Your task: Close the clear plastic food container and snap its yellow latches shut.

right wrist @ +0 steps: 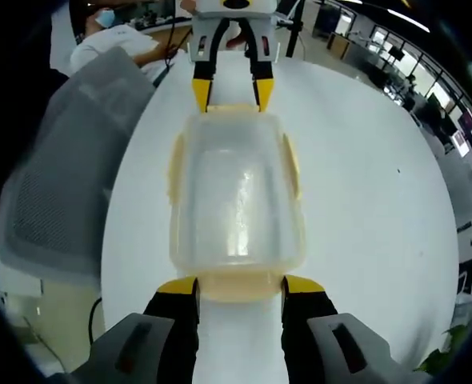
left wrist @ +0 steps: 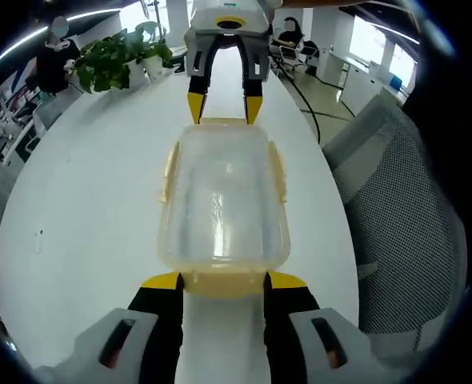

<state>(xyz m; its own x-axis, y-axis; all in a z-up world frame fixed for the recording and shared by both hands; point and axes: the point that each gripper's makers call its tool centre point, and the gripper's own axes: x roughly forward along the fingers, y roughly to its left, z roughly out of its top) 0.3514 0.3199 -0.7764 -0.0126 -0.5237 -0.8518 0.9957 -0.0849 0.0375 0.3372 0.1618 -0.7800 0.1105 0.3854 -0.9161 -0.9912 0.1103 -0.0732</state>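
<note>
Here the clear container [left wrist: 222, 204] lies lidded on the white table [left wrist: 84, 208], both grippers [left wrist: 222, 282] [right wrist: 241, 286] spread wide at its 6 and 12 o'clock ends, latches' [left wrist: 169, 172] state unclear

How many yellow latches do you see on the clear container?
4 on the container: near-end latch between the left gripper tips, far-end latch at the right gripper, left-side latch, right-side latch.

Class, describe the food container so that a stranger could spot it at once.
On the long white table, between the left gripper and right gripper, sits the container. It is a clear plastic box with yellow latches along its edges.
</note>
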